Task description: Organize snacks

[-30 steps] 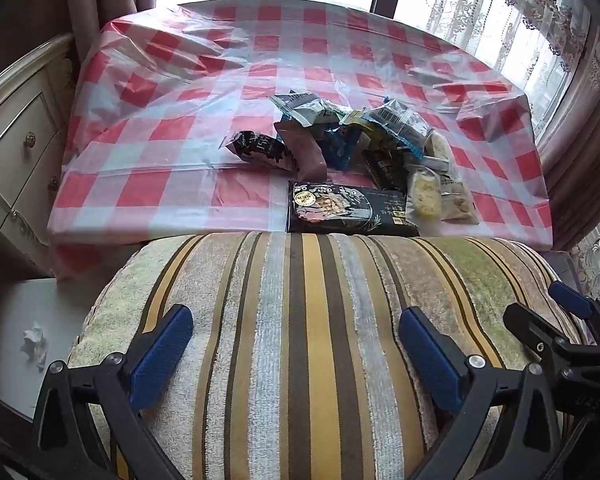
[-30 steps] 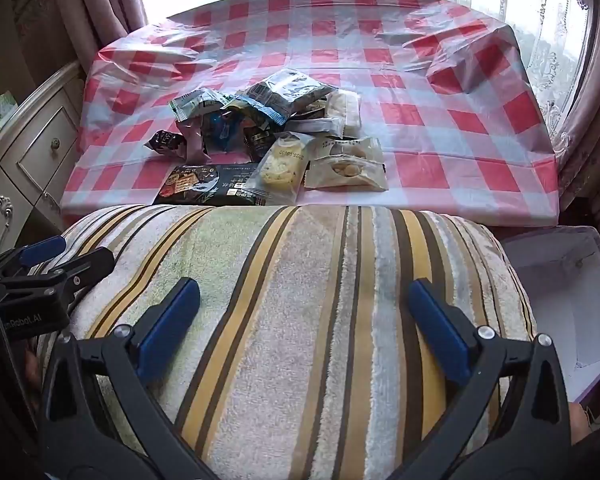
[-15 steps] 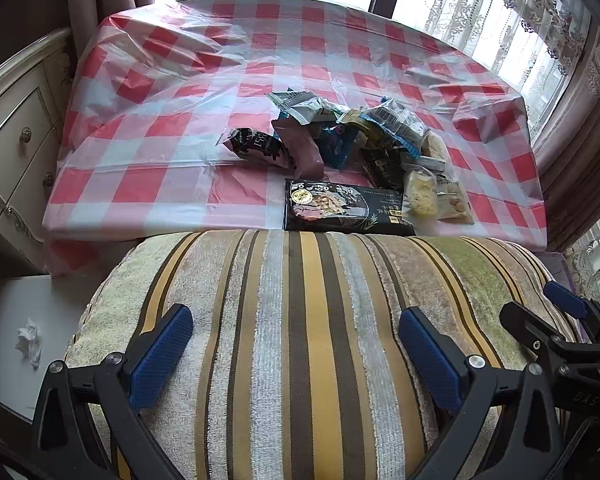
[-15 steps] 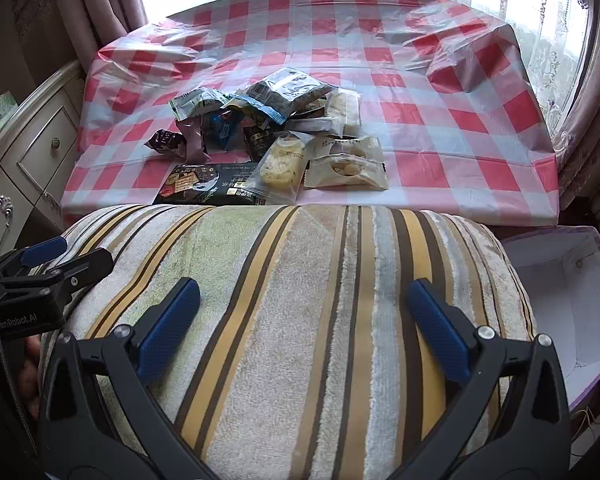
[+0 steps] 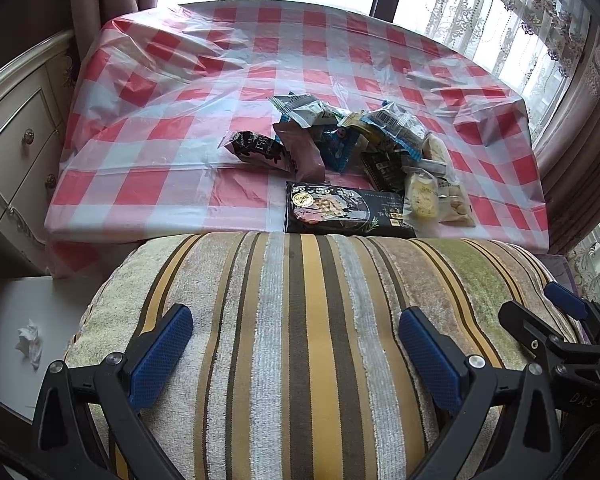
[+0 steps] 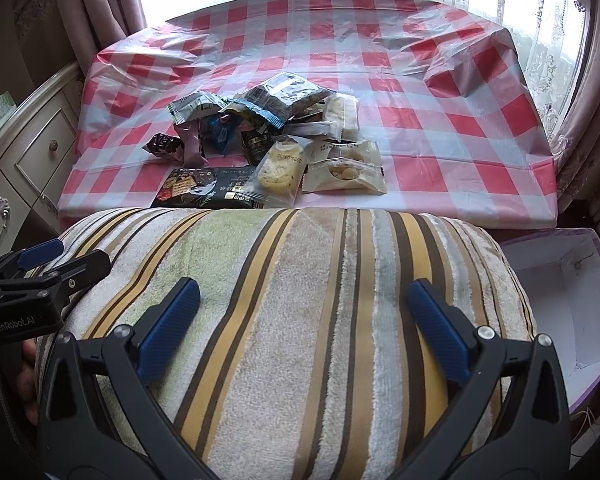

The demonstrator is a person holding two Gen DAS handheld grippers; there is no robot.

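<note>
A heap of snack packets (image 5: 352, 148) (image 6: 268, 132) lies on a table under a red-and-white checked cloth (image 5: 172, 128) (image 6: 440, 120). Nearest the front edge is a long black packet (image 5: 344, 210) (image 6: 204, 192), with two pale biscuit packets (image 6: 344, 168) beside it. My left gripper (image 5: 296, 344) and right gripper (image 6: 304, 316) both hover open over a striped towel-covered cushion (image 5: 308, 340) (image 6: 300, 300), well short of the snacks. Neither holds anything. The right gripper's body (image 5: 560, 340) shows at the left view's right edge, and the left gripper's body (image 6: 32, 280) at the right view's left edge.
A cream drawer cabinet (image 5: 12, 140) (image 6: 24, 160) stands left of the table. An open purple-edged white box (image 6: 568, 300) sits low on the right. A white surface with a crumpled tissue (image 5: 30, 342) lies low on the left. Curtains and windows are behind.
Both views have shifted slightly, so the table and snacks appear a little lower and closer. The grippers stay open and empty.
</note>
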